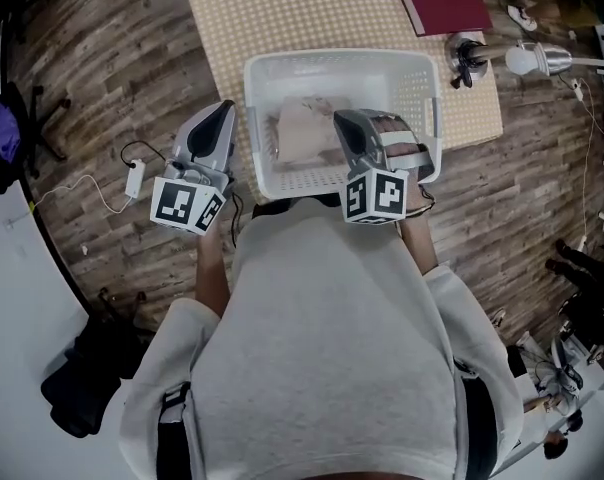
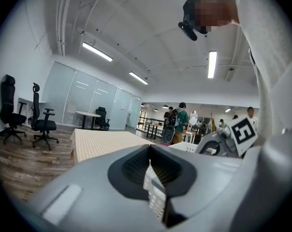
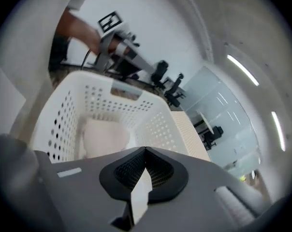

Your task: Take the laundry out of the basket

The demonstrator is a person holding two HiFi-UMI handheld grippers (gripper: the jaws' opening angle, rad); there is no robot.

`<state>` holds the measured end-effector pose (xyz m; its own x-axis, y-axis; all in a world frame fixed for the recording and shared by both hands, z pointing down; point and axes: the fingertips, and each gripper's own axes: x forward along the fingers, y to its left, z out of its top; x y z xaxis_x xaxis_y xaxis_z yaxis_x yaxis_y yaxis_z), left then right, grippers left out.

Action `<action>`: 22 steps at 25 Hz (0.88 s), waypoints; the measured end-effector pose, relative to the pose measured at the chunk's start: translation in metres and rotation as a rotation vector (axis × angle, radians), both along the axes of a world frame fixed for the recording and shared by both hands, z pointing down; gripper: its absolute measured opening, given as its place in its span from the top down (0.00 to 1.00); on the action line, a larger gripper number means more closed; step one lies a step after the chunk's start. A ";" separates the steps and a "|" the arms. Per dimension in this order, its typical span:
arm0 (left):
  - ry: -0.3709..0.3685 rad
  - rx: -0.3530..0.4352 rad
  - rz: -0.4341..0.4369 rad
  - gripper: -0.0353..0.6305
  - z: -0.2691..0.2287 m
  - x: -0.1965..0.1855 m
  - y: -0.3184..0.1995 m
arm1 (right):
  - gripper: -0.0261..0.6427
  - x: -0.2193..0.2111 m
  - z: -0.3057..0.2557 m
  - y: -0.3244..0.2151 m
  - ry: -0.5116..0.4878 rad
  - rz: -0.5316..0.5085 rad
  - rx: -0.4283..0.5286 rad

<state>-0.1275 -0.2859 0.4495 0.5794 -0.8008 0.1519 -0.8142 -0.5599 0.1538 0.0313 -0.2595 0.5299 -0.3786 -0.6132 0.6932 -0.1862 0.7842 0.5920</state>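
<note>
White basket (image 1: 322, 58), pale laundry (image 1: 302, 133) inside

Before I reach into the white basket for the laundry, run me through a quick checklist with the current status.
1. Pale pink cloth lying in the white perforated plastic basket: ok.
2. Right claw above the basket: ok.
3. Right claw open to grasp: not ok, shut and empty.
4. Left claw open: not ok, shut and empty, outside the basket's left wall.
5. Basket fully supported on the beige checked table: cannot tell, near edge hidden.
</note>
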 end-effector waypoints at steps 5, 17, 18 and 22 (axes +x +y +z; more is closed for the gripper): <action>0.016 0.006 -0.009 0.94 -0.003 -0.001 0.001 | 0.96 -0.007 0.035 0.020 0.120 -0.109 -0.142; 0.025 0.015 -0.086 0.94 -0.009 -0.026 0.011 | 0.13 -0.011 0.139 0.049 0.281 -0.165 -0.630; 0.025 0.013 -0.093 0.94 -0.008 -0.028 0.012 | 0.10 -0.010 0.150 0.049 0.299 -0.167 -0.640; 0.022 0.009 -0.113 0.94 -0.007 -0.033 0.018 | 0.07 -0.011 0.193 0.046 0.353 -0.164 -0.672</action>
